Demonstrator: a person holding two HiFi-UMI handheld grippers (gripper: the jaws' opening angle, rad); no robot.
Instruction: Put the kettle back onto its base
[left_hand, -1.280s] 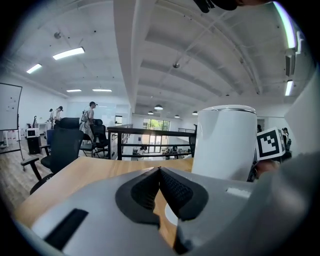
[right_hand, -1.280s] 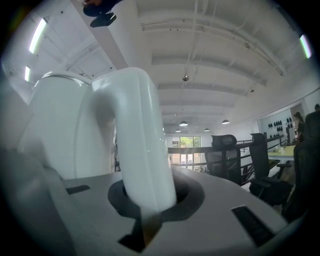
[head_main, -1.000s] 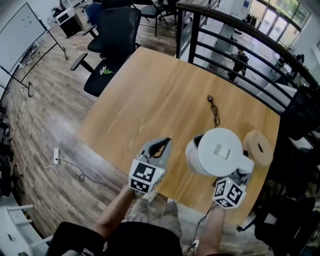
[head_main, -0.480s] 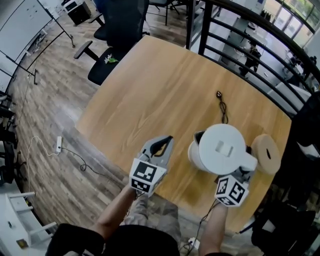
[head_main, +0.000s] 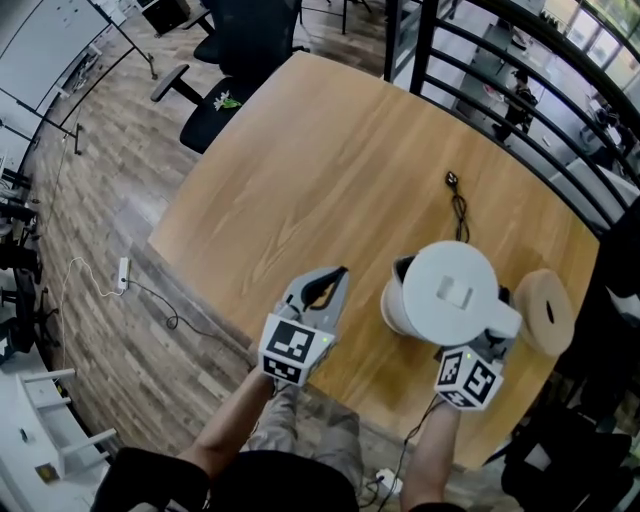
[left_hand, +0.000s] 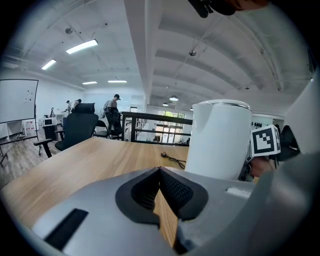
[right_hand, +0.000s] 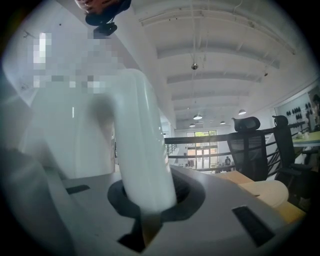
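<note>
white kettle (head_main: 450, 290) is upright, its handle (right_hand: 145, 165) pinched by right gripper (head_main: 494, 338) (left gripper (head_main: 327, 283) fingers closed, empty).

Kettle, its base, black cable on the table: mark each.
kettle (head_main: 455, 290), head view, top of the lid.
base (head_main: 540, 300), head view, round top face.
black cable (head_main: 459, 208), head view, middle of its length.

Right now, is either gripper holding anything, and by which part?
Right gripper clamps the white plastic electric kettle by its curved handle. Left gripper holds nothing, jaws together.
</note>
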